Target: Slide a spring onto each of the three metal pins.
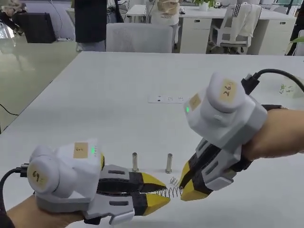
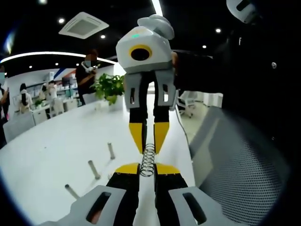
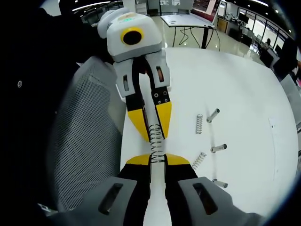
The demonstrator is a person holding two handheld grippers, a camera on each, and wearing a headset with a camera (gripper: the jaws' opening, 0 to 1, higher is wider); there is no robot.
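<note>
Spring (image 1: 174, 188) held off the white surface (image 1: 142, 95), one end in each tool. No pin is loaded yet.

Head view: left tongs (image 1: 166, 191) point right from the lower left. Right tongs (image 1: 183, 190) point down and left from the right. The tips nearly meet, and the spring bridges the small gap between them. Just beyond, a pin (image 1: 135, 162) and another pin (image 1: 169, 163) stand upright, both bare. A socket strip (image 1: 166, 99) lies farther back.

Left gripper view: its own jaws are drawn almost together, pinching the near end of the spring. The right tongs face them, narrowed onto the far end. The count here is three: a row of pins (image 2: 94, 169) off to one side, all bare and apart from the held spring. The head view gave two.

Right gripper view: the same grip seen from the other end, its own jaws nearly closed on the coil. One loose spring (image 3: 199, 124) lies flat beside the farthest pin. A second loose spring (image 3: 199, 160) lies between the other two pins. Neither is threaded on.

Judgement: this is the first of three placements, at the re-grip stage. Next, one pair of tongs should let go so that one end of the coil is free. That end then has to be lined up over a pin top and lowered. The coil looks soft; a skewed squeeze could bend it or flick it away.
</note>
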